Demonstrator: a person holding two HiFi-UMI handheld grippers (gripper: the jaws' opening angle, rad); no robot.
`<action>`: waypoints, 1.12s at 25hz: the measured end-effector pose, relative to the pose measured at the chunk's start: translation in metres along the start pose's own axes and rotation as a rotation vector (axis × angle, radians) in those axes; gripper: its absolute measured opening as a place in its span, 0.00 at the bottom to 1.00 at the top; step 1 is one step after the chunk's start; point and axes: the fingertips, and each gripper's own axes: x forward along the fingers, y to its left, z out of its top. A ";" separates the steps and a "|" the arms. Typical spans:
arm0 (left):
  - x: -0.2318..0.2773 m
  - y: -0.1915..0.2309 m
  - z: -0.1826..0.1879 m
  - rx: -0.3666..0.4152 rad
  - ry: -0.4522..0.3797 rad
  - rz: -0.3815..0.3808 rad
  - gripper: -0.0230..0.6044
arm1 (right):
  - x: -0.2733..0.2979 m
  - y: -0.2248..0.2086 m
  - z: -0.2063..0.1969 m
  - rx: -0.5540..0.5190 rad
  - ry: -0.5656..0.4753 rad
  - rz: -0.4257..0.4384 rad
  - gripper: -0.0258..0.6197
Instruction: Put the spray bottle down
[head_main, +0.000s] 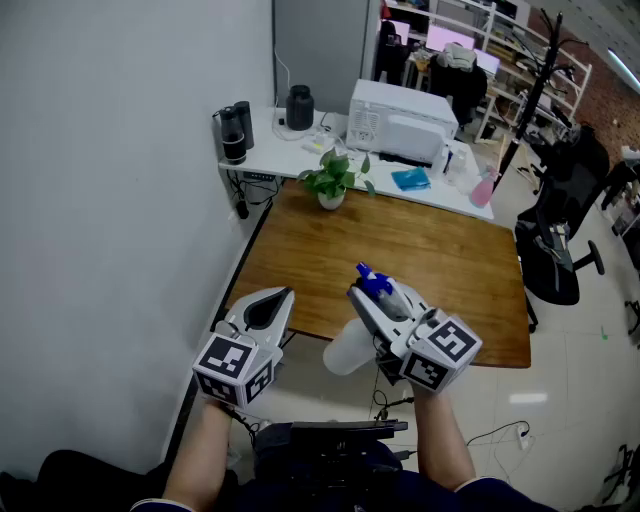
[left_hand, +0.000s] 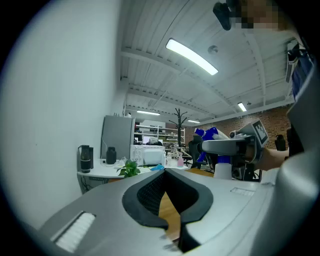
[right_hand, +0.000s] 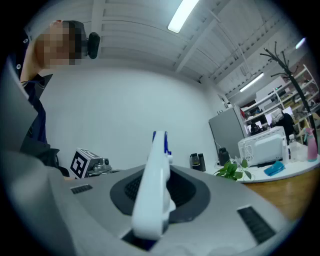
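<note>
A spray bottle (head_main: 346, 350) with a white body and a blue nozzle is clamped in my right gripper (head_main: 372, 300), which is shut on its head. It hangs in the air over the near edge of the wooden table (head_main: 420, 250). In the right gripper view the spray bottle (right_hand: 154, 190) stands between the jaws. My left gripper (head_main: 276, 298) is level at the lower left with its jaws together and nothing in them. The left gripper view looks past the left gripper (left_hand: 167, 172) to the spray bottle (left_hand: 222, 171) and the right gripper (left_hand: 226, 146) holding it.
A potted plant (head_main: 331, 180) stands at the table's far edge. Behind it a white side table (head_main: 268, 152) carries a black kettle (head_main: 298, 108), a coffee maker (head_main: 234, 132), a white microwave (head_main: 402, 120) and a pink bottle (head_main: 483, 190). A wall runs along the left; an office chair (head_main: 556, 262) stands at the right.
</note>
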 end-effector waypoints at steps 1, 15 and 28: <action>0.003 -0.002 0.001 -0.001 -0.002 0.001 0.04 | -0.001 -0.002 0.002 0.001 -0.004 0.007 0.16; 0.057 0.025 0.013 0.019 0.000 0.004 0.04 | 0.030 -0.049 0.004 0.011 -0.006 0.009 0.16; 0.117 0.113 0.011 -0.010 0.029 -0.126 0.04 | 0.119 -0.102 0.005 -0.028 0.017 -0.146 0.16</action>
